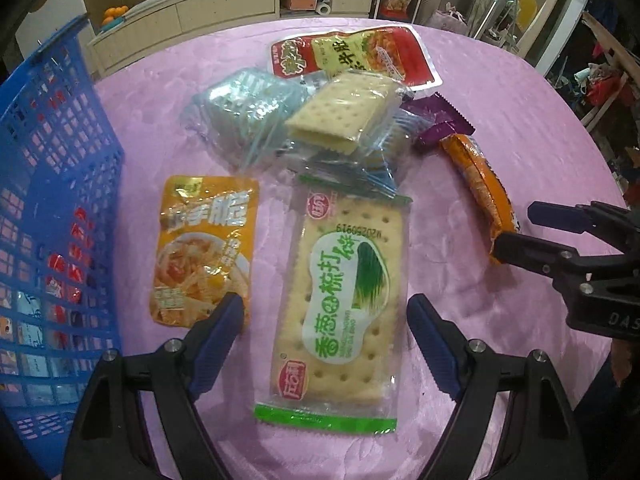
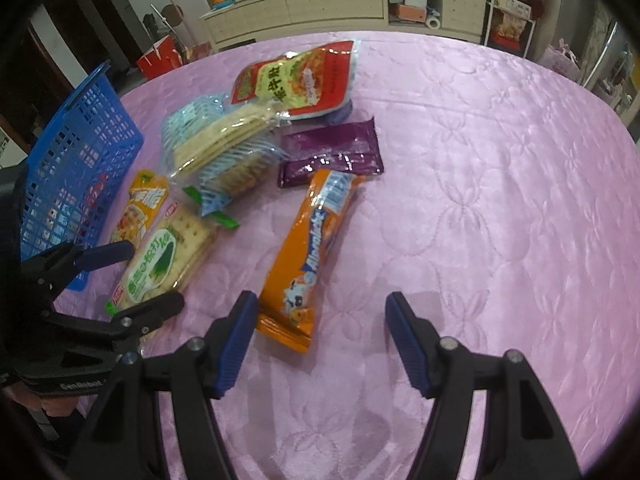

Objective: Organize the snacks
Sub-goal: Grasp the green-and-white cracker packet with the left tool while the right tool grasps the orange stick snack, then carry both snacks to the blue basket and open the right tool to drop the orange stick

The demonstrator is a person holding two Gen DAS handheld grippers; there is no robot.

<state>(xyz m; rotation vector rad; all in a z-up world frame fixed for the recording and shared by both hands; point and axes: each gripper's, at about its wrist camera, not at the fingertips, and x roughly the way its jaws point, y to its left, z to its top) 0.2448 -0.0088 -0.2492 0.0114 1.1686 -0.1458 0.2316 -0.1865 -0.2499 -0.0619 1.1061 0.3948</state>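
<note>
Your left gripper [image 1: 326, 322] is spread wide around the green cracker pack [image 1: 340, 300]. Squeeze its middle, then lift toward the blue basket [image 1: 60, 184] at nine o'clock.

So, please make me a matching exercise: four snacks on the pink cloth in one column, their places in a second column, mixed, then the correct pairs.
Things:
1. green cracker pack
2. long orange pack
3. purple pack
4. red pouch

Places:
A. at the far end of the pile
B. between the open left claw fingers
C. just beyond the long orange pack
D. near the right claw, beside its left finger

Pairs: 1-B, 2-D, 3-C, 4-A
</note>
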